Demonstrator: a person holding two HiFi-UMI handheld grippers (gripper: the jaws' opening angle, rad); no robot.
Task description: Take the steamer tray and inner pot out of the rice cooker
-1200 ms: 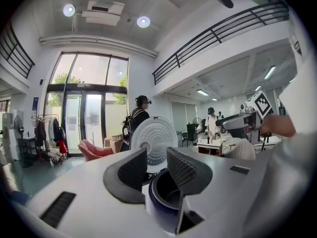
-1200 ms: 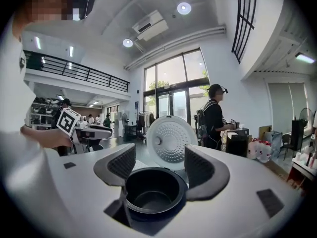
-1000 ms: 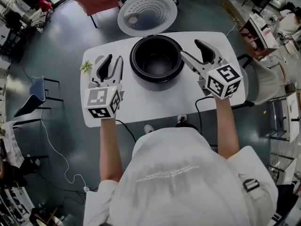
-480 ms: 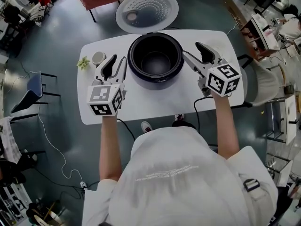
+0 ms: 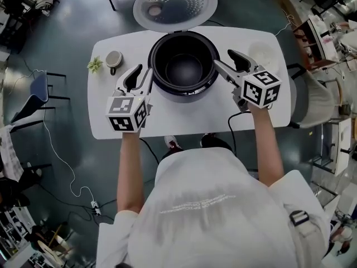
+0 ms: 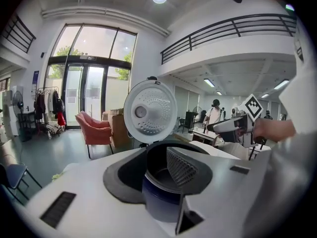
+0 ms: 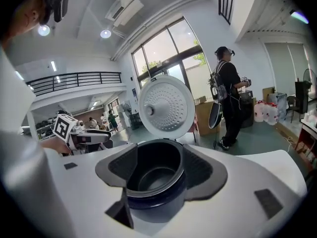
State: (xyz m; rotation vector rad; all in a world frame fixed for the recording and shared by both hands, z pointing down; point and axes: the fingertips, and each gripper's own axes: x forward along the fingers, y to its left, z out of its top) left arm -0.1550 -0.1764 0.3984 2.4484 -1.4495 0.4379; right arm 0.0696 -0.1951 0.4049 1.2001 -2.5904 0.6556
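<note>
Rice cooker (image 5: pixel 183 66) on table (image 5: pixel 184 119), cup (image 5: pixel 114 58) and plant (image 5: pixel 95 65) at left

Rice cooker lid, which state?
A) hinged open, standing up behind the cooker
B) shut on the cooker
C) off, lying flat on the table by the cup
A: the lid stands tipped back behind the cooker, its perforated inner face showing and the cooker's dark inside open to view.
</note>
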